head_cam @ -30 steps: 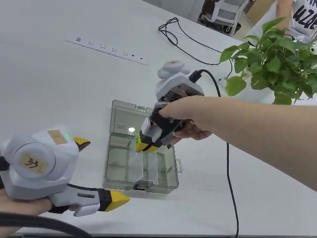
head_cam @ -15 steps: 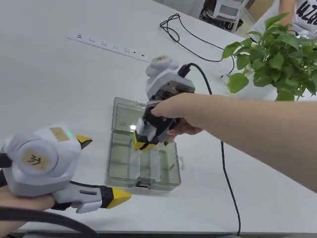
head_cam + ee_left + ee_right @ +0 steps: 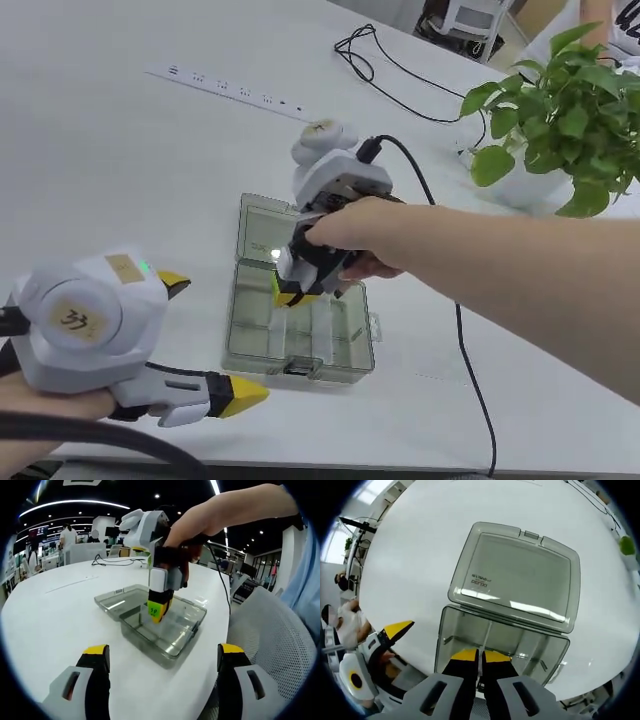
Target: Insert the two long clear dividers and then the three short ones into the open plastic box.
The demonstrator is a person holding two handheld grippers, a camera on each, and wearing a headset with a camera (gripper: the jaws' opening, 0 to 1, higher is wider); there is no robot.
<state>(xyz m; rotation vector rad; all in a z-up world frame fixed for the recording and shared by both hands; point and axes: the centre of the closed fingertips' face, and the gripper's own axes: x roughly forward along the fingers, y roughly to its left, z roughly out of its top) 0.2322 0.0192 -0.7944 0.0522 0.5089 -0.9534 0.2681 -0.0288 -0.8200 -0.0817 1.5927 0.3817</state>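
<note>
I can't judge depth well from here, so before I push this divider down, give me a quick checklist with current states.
1. Lid folded back, box open: ok.
2. Right claw shut on the clear divider, whose thin edge shows between its jaws: ok.
3. Right claw above the open box, not the lid: ok.
4. Left claw open, holding nothing, apart from the box: ok.
5. Clear divider lined up with the wall slots: cannot tell.
6. Number of dividers already seated: cannot tell.
</note>
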